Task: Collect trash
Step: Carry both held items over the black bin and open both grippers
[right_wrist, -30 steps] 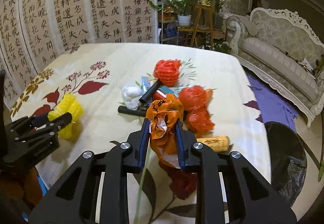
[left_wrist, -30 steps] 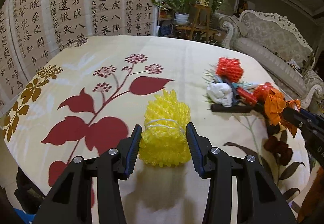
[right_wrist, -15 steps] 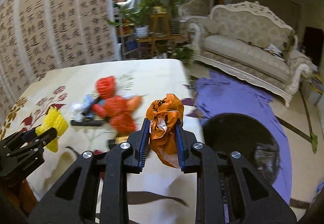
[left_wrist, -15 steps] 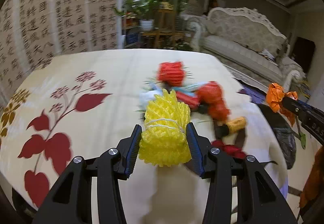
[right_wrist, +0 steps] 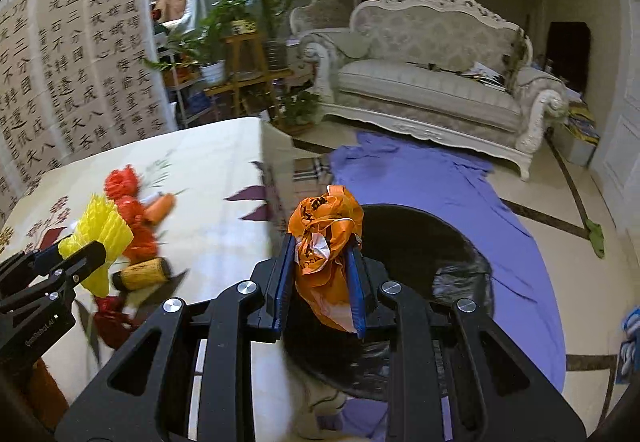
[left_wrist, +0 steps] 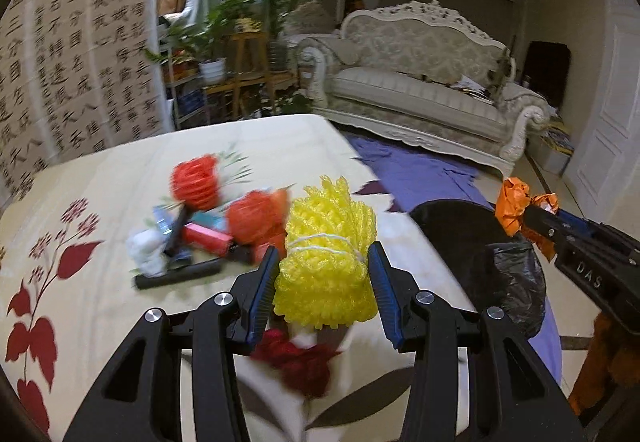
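Beyond both sets of fingers spreads a sitting room, with an ornate pale sofa (right_wrist: 432, 90) against the far wall, a purple cloth (right_wrist: 440, 194) across the floor, and a screen of calligraphy (left_wrist: 72, 70) to the left. Nearer, a table (left_wrist: 100, 282) under a flowered cloth lies below and left of the left gripper (left_wrist: 323, 274), and just past its corner a bin lined with a black bag (right_wrist: 440, 262) stands on the floor, apparently placed there so rubbish can go straight off the table's edge. Most of the rubbish sits in a heap ahead and left of the left fingers: red foam nets (left_wrist: 196, 182), a white wad (left_wrist: 146, 252), and a dark stick (left_wrist: 178, 276). The left gripper is partly open, its pads pressing both sides of a bundled yellow foam net (left_wrist: 328, 262) that stands up between them. The right gripper (right_wrist: 320, 270) is nearly closed, pinching a crumpled orange plastic bag (right_wrist: 324, 238), and the bin mouth lies directly beyond and beneath its fingers. Judging from this, both loads are being carried to the bin for dropping.
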The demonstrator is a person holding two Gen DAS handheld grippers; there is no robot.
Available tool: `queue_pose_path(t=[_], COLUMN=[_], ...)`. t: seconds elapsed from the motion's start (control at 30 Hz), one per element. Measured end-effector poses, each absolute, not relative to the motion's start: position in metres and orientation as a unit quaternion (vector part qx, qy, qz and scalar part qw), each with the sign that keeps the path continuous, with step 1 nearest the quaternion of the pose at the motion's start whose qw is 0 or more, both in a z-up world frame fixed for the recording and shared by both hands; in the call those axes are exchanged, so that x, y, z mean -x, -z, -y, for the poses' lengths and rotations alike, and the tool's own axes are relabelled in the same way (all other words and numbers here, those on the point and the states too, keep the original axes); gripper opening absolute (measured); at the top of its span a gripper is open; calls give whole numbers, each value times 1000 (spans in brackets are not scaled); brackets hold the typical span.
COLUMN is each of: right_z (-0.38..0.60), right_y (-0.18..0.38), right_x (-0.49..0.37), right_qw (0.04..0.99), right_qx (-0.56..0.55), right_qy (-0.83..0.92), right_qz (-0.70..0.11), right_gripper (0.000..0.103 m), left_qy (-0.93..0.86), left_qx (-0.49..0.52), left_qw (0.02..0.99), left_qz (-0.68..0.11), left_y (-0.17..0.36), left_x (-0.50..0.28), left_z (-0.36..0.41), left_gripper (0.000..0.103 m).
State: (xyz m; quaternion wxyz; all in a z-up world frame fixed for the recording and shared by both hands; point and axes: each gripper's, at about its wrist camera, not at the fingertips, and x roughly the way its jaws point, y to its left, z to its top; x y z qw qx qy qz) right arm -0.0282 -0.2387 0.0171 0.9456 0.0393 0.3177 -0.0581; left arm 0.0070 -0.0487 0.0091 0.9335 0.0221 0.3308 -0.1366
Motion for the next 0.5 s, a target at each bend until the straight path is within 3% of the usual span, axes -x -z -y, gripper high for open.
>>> queue_pose_path(t=[0.5], right_z=[304], right_y=[8], right_x=[14], right_qw=[940], right_qx=[-64], right_qy=[75], right_qz=[-326], right_gripper=[24], left_qy=[169], left_qx=[-58], left_qw=[926], left_qz=[-334], left_y=[7], left_x=[-39], left_z=[138], left_gripper=[46])
